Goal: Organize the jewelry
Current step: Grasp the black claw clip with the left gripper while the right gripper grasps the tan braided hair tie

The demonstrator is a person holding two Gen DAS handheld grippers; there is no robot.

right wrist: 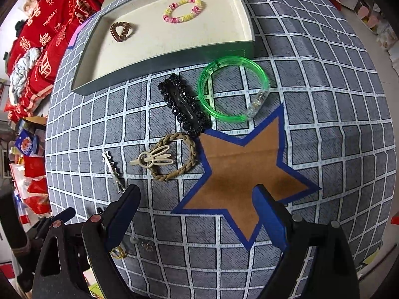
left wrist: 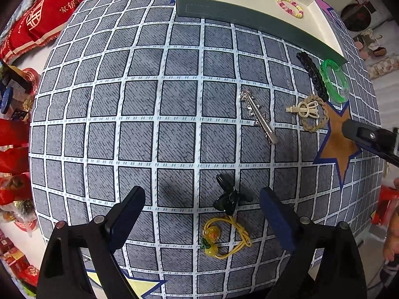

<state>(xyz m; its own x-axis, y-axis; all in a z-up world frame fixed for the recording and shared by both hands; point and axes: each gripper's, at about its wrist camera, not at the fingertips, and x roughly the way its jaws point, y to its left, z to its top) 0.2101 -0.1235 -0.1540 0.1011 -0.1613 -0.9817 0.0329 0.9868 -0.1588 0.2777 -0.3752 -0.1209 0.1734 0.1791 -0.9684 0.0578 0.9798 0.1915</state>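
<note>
Your left gripper [left wrist: 202,199] has its jaws wide apart and empty, pointing steeply down with the black claw clip [left wrist: 228,196] between the two pads but not touched by either. Just nearer you lies the yellow hair tie [left wrist: 224,236] with its fruit beads, close to the counter's [left wrist: 139,104] near edge. If you close here, the risk is a pad landing on a prong of the claw clip and flicking it sideways, or snagging the yellow loop along with it.

Your right gripper [right wrist: 197,204] also stands with jaws apart and nothing held, over the brown star [right wrist: 239,172] printed on the cloth. No item sits between those pads. Further out, towards the counter's far edge, lie the braided tan tie [right wrist: 174,157] with the cream clip [right wrist: 153,160] resting across it, the silver clip [right wrist: 113,172] off to one side, the black beaded clip [right wrist: 183,104] and the green bangle [right wrist: 233,89], which lies just beside the tray [right wrist: 164,57].

The tray at the far edge already holds a brown coil tie [right wrist: 121,31] and a pink-and-yellow bracelet [right wrist: 184,11]. The cream clip and tan tie overlap, so a grab at one may drag the other. The two grippers also work close together and could knock each other.
</note>
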